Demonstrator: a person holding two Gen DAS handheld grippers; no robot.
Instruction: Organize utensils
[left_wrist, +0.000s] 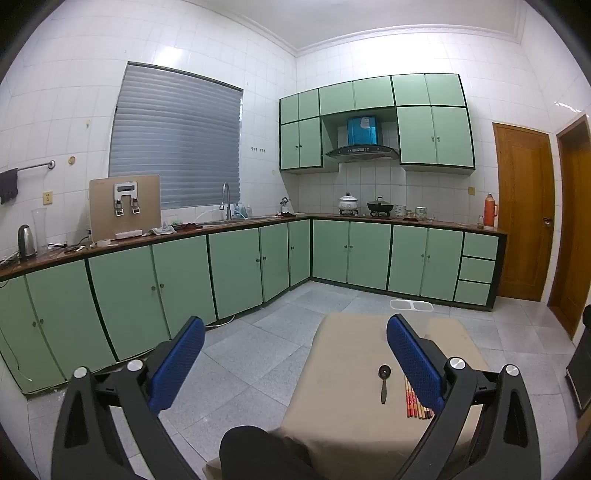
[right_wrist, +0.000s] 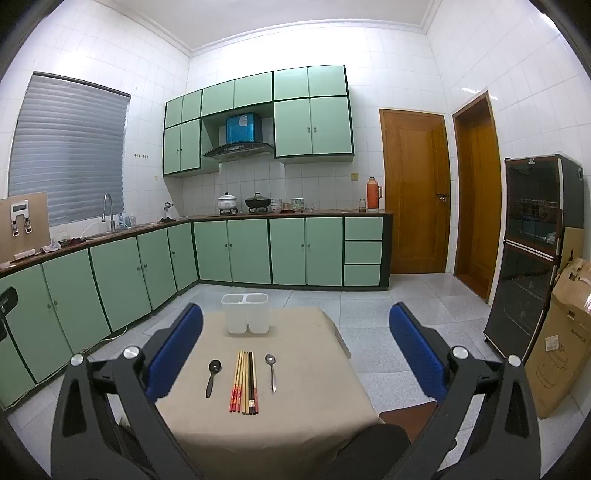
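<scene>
The chopsticks (right_wrist: 244, 382) lie mid-counter (right_wrist: 314, 398) between a black spoon (right_wrist: 212, 376) and a metal spoon (right_wrist: 271, 371), well clear of every edge. The two-slot holder (right_wrist: 245, 314) stands empty near the far edge. Left tongs (left_wrist: 295, 354) and right tongs (right_wrist: 295, 350) gape wide, holding nothing.

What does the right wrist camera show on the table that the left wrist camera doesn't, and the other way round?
Only the right wrist view shows the metal spoon and the whole white two-compartment holder; its open right gripper frames them. Only the left wrist view shows the kettle on the counter, past the open left gripper. Both show the black spoon, the chopsticks and the cloth-covered table.
</scene>
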